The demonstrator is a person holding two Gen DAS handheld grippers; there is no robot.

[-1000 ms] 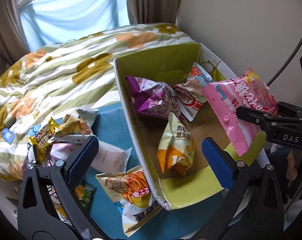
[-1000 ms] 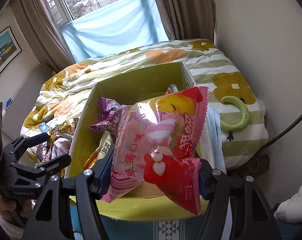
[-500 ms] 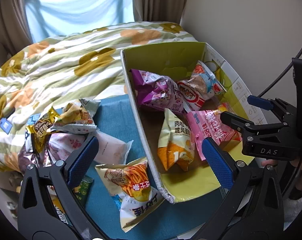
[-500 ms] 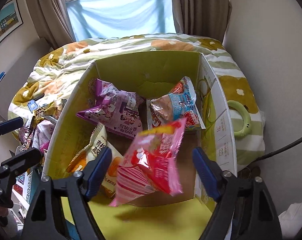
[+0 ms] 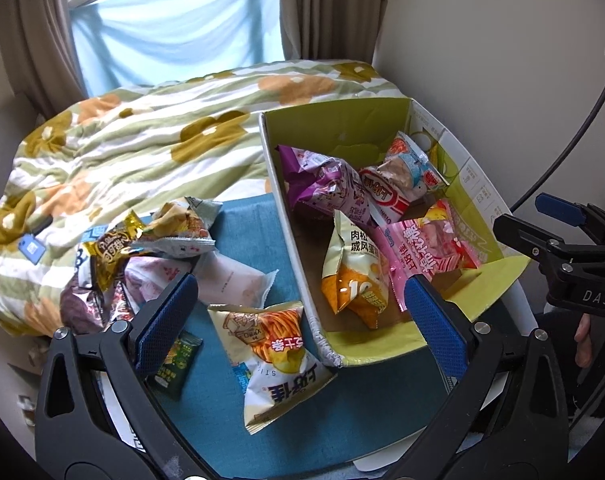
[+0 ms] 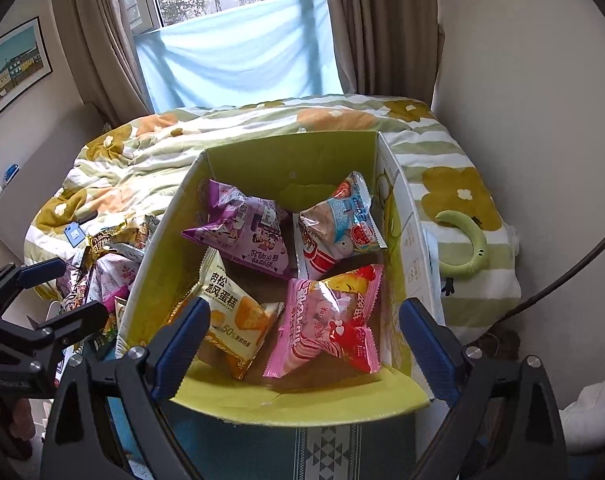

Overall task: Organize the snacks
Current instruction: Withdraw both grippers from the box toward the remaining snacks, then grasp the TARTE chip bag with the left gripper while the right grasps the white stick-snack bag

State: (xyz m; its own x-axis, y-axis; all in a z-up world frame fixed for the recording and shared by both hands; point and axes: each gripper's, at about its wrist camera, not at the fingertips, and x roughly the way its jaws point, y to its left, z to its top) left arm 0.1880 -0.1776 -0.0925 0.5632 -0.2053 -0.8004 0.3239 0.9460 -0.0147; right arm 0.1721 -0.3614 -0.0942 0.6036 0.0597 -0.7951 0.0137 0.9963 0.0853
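A green-lined cardboard box point(image 6: 286, 164) point(image 5: 342, 118) holds several snack bags. A pink bag point(image 6: 334, 316) point(image 5: 426, 248) lies in its near right corner beside a yellow-orange bag point(image 6: 234, 320) point(image 5: 354, 276), with a purple bag point(image 6: 242, 232) and a blue-red bag point(image 6: 342, 220) behind. My right gripper point(image 6: 300, 336) is open and empty, above the box's near edge. My left gripper point(image 5: 300, 316) is open and empty, above a noodle-snack bag point(image 5: 278, 356) on the blue cloth point(image 5: 246, 216) left of the box. A pile of loose bags point(image 5: 142, 248) lies further left.
The box and cloth rest at the foot of a bed with a flowered green quilt point(image 5: 142, 144). A small dark green packet point(image 5: 176, 360) lies near my left finger. A green ring toy point(image 6: 468, 248) lies on the quilt right of the box. A wall and a black cable point(image 5: 574, 132) are at right.
My right gripper opened and let go of the pink bag, which dropped into the box's near right corner. The right gripper then pulled back; the left gripper drew back slightly.
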